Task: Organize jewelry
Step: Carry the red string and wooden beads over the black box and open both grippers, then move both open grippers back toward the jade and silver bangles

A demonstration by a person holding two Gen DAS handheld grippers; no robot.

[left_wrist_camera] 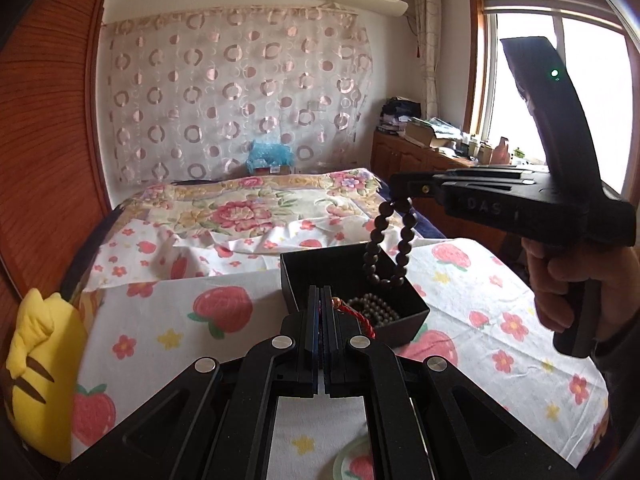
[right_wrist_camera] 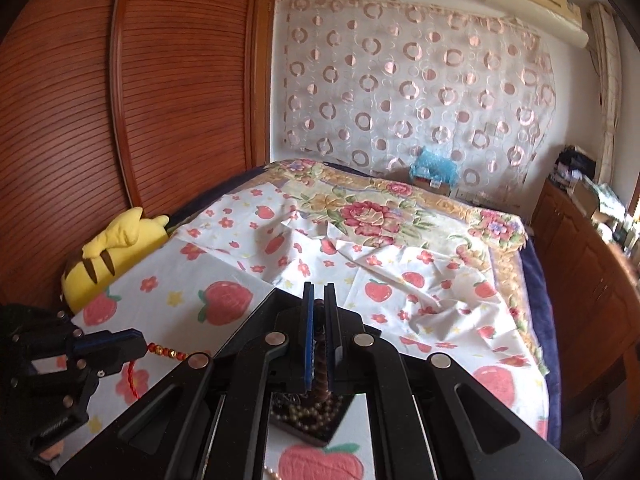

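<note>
Left wrist view tells most of the story: the right tongs [left_wrist_camera: 400,188] are clamped on a dark bead bracelet [left_wrist_camera: 386,240] that hangs as a loop right over the open black box [left_wrist_camera: 404,322], its lowest beads already dipping below the rim at the back. A pile of smaller beads [left_wrist_camera: 370,308] sits inside the box. The left tongs [left_wrist_camera: 322,304] are pinched together on a red cord [left_wrist_camera: 362,322] that trails over the box's front edge; in the right wrist view you can see that cord's little gold and red beads [right_wrist_camera: 166,351] sticking out past the left tips.

My take on doing this bit well: lower the bracelet straight down until most of the loop is lying in the box before letting go, otherwise it'll probably swing and drape over the wall. The box sits on a soft strawberry-print cloth [left_wrist_camera: 168,336] over the desk, so I'd guess it shifts easily. Keep the red cord clear of the falling beads so they don't tangle.
</note>
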